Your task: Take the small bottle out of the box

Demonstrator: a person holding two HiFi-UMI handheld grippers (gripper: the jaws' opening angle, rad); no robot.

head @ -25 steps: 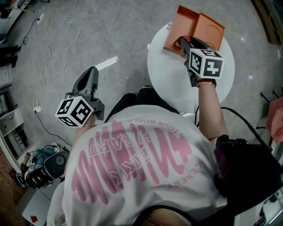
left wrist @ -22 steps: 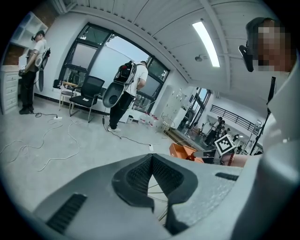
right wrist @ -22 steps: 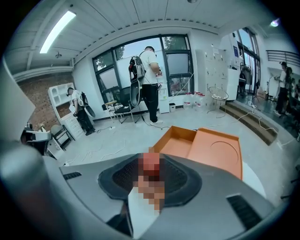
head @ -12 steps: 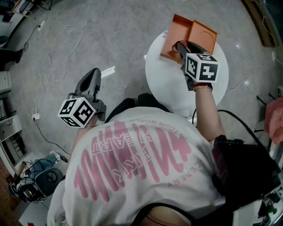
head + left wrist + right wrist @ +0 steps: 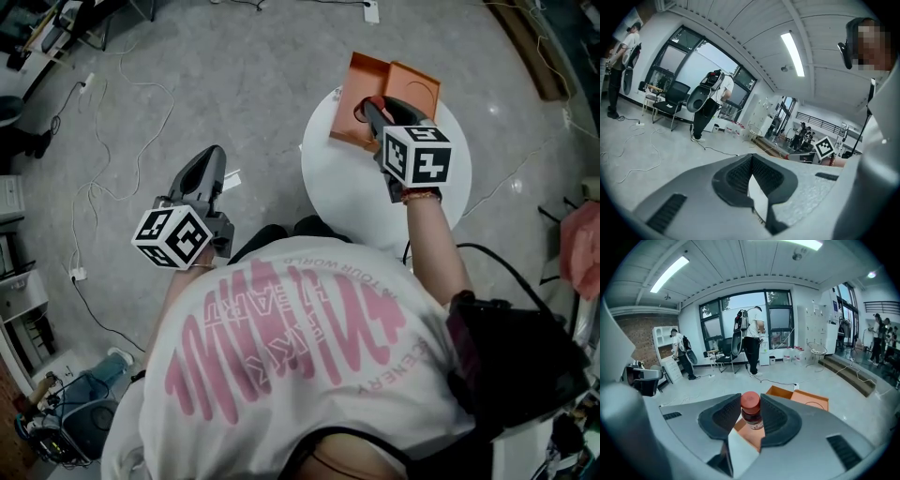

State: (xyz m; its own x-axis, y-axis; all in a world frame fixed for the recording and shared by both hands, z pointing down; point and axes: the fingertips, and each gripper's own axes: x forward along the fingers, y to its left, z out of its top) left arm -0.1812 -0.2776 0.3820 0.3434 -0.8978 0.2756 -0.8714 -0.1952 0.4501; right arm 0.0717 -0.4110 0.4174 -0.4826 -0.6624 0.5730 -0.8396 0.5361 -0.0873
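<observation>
- Head view: a round white table carries an open orange box at its far edge.
- Left gripper hangs off the table's left edge, over the floor, jaws pressed together on nothing.
- Right gripper grasps the red-capped small bottle, upright, above the box's near side.

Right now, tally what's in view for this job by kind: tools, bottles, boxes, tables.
tools: 2 (left tool, right tool)
bottle: 1
box: 1
table: 1
total: 5
</observation>
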